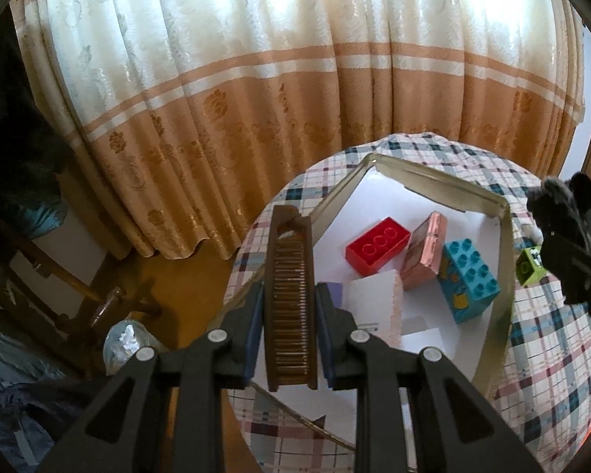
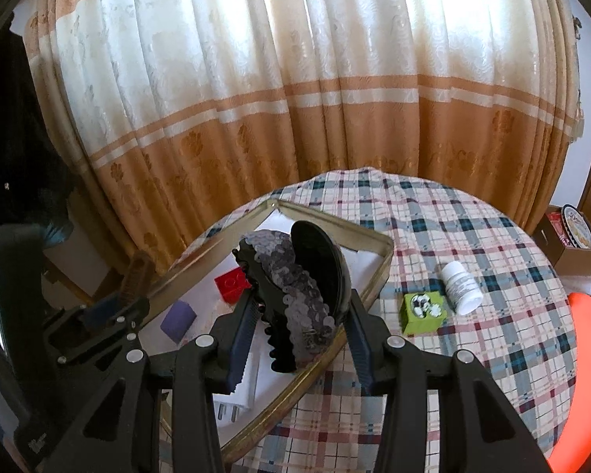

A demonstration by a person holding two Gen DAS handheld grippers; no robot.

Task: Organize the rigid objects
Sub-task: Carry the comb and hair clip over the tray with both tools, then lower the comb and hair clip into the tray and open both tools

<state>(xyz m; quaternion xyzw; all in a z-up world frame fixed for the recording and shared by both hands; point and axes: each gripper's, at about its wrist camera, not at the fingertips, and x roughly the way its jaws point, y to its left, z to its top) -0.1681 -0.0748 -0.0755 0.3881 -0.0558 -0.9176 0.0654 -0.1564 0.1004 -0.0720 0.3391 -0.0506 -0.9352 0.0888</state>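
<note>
Brown toothed plastic comb sits clamped in the left gripper at the tin tray's nine o'clock rim; right gripper pinches a black sequined hair claw above it. Green block and white pill bottle wait at three o'clock.

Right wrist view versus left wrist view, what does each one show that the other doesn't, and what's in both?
Only the right wrist view shows the white pill bottle lying on the plaid tablecloth, a cardboard box off to the right, and a white plug adapter in the tray. Only the left wrist view shows the teal brick and pink block. Both share the gold-rimmed tray, red brick, purple block, green block, the brown comb in the left gripper, and the sequined hair claw in the right gripper.
</note>
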